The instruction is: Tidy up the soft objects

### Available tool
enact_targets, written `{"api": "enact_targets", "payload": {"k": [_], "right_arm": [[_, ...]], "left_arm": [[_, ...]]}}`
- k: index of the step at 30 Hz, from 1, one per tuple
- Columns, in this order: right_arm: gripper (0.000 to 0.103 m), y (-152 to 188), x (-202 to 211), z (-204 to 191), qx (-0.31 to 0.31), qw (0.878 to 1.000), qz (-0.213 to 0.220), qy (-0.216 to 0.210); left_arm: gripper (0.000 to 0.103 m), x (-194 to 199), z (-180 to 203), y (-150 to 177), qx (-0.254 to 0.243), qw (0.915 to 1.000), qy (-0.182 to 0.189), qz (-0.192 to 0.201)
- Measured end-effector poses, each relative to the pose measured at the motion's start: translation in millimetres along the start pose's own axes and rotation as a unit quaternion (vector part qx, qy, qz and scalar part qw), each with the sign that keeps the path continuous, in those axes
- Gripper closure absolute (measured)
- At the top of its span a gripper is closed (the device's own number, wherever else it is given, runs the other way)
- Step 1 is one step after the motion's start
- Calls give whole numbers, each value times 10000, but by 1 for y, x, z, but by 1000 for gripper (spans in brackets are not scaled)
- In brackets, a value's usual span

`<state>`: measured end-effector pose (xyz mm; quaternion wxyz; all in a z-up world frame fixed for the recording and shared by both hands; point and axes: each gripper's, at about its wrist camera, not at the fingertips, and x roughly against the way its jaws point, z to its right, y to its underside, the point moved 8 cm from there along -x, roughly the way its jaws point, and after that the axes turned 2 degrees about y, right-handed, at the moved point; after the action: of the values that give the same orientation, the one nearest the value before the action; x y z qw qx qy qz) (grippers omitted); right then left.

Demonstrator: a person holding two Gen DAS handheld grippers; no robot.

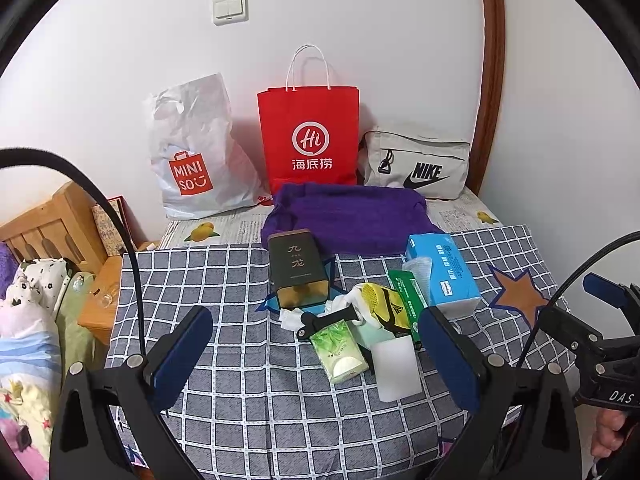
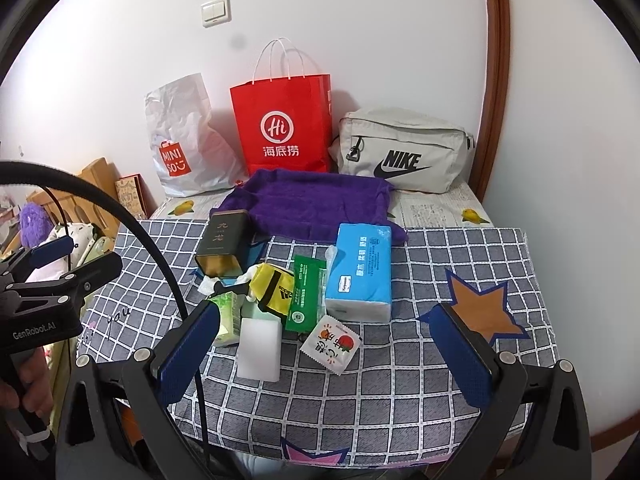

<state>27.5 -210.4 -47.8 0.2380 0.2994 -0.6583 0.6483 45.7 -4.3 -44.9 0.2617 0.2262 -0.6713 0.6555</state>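
A pile of small items lies mid-table on the checked cloth [image 1: 240,384]: a blue tissue pack [image 1: 444,272] [image 2: 360,268], a yellow sock [image 1: 384,308] [image 2: 276,288], a green wipes packet [image 2: 306,296], a green tissue pack [image 1: 340,352], a white sponge block [image 1: 396,368] [image 2: 258,348], a small snack sachet [image 2: 330,344] and a dark tea tin [image 1: 298,268] [image 2: 222,248]. A purple towel [image 1: 348,216] [image 2: 316,200] lies behind them. My left gripper [image 1: 320,360] is open just short of the pile. My right gripper [image 2: 326,354] is open over the sachet's near side.
Against the wall stand a white Miniso plastic bag [image 1: 192,152], a red paper bag [image 1: 310,136] [image 2: 284,124] and a grey Nike pouch [image 1: 416,164] [image 2: 404,152]. A bed with bedding [image 1: 28,320] and a wooden headboard lies left. The other gripper shows at each view's edge.
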Motion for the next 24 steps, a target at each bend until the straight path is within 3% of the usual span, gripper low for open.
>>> {"api": "enact_targets", "payload": {"k": [24], "right_arm": [[0, 4, 0, -7, 89, 10000, 8, 41]], "left_arm": [[0, -1, -2, 4, -15, 10000, -35, -31]]}}
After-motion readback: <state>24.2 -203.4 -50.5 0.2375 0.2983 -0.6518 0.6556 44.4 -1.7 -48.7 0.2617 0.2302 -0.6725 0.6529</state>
